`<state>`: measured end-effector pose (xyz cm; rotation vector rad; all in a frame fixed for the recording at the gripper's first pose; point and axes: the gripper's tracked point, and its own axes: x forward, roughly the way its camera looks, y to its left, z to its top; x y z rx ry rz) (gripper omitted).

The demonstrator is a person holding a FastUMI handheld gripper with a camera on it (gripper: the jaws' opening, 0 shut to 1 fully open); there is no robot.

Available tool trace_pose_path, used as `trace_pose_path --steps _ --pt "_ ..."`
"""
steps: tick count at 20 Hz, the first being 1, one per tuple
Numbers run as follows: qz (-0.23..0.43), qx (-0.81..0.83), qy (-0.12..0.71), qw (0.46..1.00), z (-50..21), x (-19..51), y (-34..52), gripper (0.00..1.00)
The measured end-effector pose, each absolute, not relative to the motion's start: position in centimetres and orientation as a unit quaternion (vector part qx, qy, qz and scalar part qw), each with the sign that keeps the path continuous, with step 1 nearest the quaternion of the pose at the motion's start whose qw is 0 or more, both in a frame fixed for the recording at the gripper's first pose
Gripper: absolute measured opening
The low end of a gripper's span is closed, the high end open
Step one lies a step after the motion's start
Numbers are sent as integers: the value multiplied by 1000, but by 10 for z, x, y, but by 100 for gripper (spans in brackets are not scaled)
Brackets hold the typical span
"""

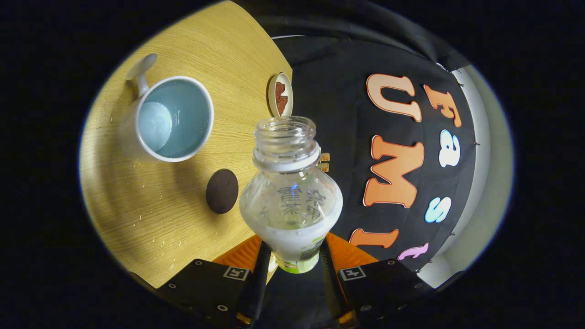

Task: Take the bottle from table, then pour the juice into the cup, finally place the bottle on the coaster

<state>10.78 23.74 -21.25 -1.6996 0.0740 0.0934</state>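
Observation:
My gripper (295,256) is shut on a clear plastic bottle (292,196) with no cap; both fingers press on its labelled body. The bottle's open mouth points away from me, and the whole view is tilted, so the wooden table (151,219) stands on its side to the left. A white cup (171,119) with a pale blue inside and a handle rests on the table, left of the bottle's neck and apart from it. A dark round coaster (222,191) lies on the table between the cup and the bottle's shoulder.
A small round dish (280,94) with something brown in it sits near the table's far edge, just beyond the bottle's mouth. Water droplets speckle the wood around the coaster. The booth's black cloth wall hangs to the right.

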Motion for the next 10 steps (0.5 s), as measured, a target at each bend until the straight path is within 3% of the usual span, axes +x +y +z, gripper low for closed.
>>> trace_pose_path --steps 10 --pt "51 -778 21 626 -206 116 236 57"
